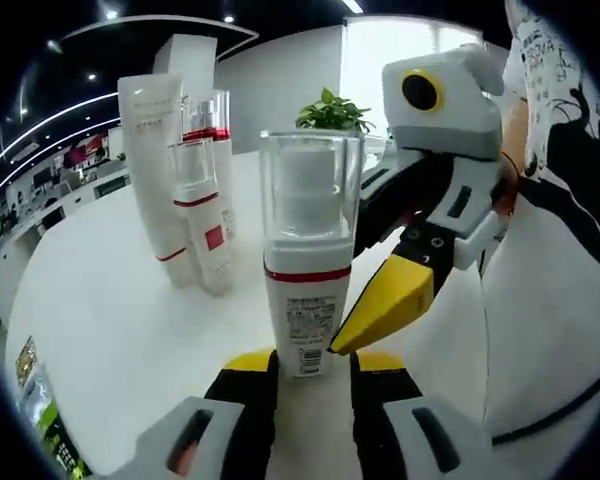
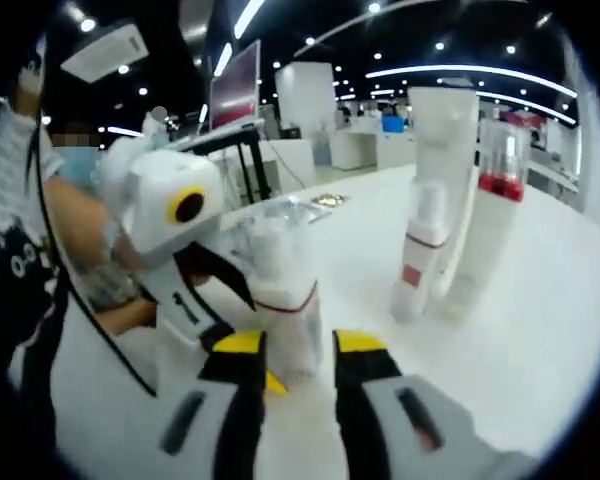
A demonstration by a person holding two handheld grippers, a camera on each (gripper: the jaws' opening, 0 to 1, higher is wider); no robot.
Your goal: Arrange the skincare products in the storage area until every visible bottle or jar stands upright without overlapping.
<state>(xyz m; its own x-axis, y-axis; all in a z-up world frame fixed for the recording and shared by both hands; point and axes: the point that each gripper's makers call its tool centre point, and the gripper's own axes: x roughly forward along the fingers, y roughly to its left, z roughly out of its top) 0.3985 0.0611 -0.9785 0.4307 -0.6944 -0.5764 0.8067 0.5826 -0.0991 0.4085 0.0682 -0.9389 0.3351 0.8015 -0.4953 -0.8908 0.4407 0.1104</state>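
- Four skincare containers stand upright on the round white bench: a near white pump bottle with a clear cap and a red band, a small white bottle with a red band and red square label, a tall white tube, and behind these a white bottle with a clear cap over a red collar, partly hidden by the small one.
- In the right gripper view the near pump bottle is blurred, and its label cannot be read.
- The left gripper has its yellow-tipped jaws spread narrowly, one at each side of the pump bottle's base; whether they touch it cannot be told.
- The right gripper has its jaws apart with the same bottle just ahead between them; in the left gripper view one yellow tip sits against the bottle's lower right side.
- A green potted plant sits at the far edge of the bench.
- Around it is a large dim hall with ceiling lights, and a person in a white printed shirt stands close by.
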